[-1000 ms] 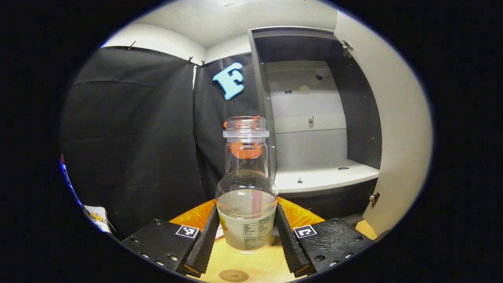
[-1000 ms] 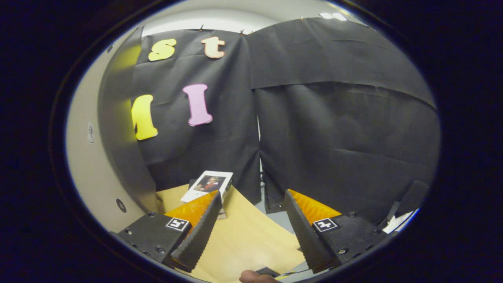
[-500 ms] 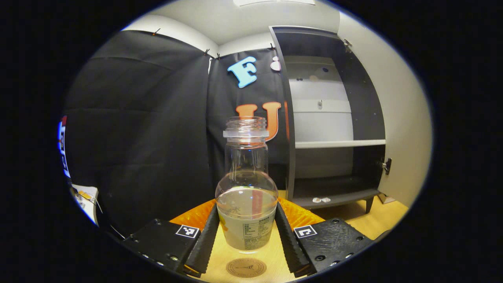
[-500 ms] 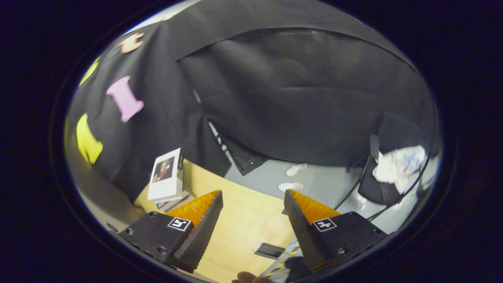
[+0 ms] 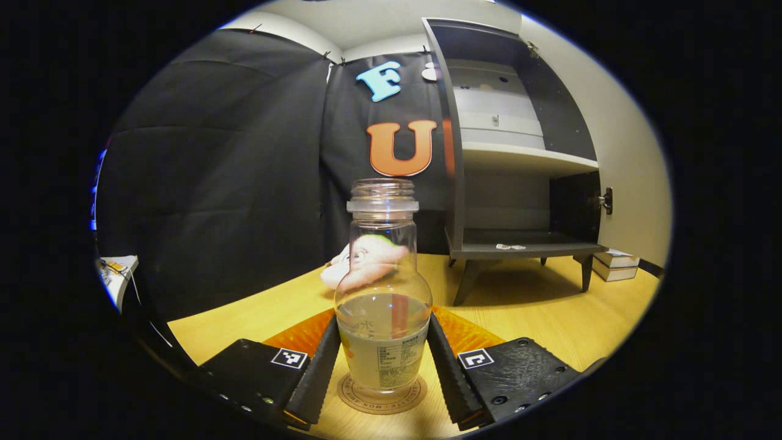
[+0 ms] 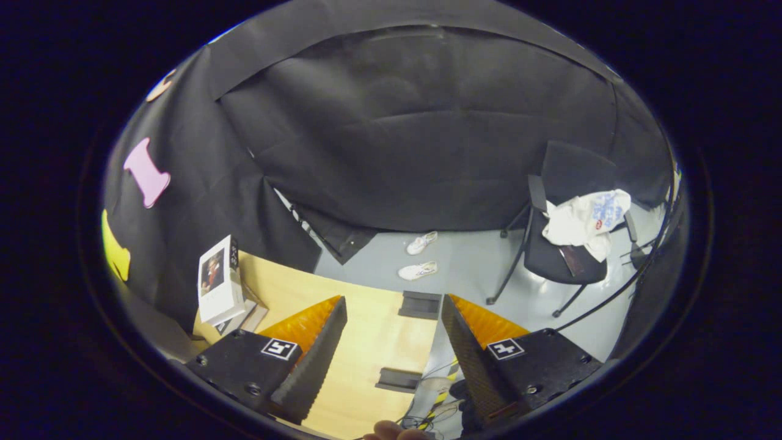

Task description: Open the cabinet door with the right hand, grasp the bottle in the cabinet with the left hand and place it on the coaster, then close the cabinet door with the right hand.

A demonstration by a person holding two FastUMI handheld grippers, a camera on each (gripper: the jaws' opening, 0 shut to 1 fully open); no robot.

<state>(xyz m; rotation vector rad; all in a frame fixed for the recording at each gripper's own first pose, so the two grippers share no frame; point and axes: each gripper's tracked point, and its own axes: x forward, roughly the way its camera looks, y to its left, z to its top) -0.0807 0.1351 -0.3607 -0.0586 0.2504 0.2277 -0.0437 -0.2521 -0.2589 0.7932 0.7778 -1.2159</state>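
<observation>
The left gripper (image 5: pixel 383 366) was clamped on the bottle (image 5: pixel 382 293), both fingers pressing its sides, the bottle upright on the round coaster (image 5: pixel 382 395). The cabinet (image 5: pixel 519 153) stood at two o'clock, its door (image 5: pixel 617 140) open. The right gripper (image 6: pixel 391 354) had its fingers spread, holding nothing, above the table (image 6: pixel 366 342) edge.

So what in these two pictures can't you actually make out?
- Left gripper view: the clear glass bottle hides the middle of the round brown coaster; whether its base touches is unclear.
- Left gripper view: the bottle's label print is too small to read.
- Left gripper view: the pale object behind the bottle is distorted through the glass.
- Right gripper view: the grey cabinet's white door is cut off at the edge.
</observation>
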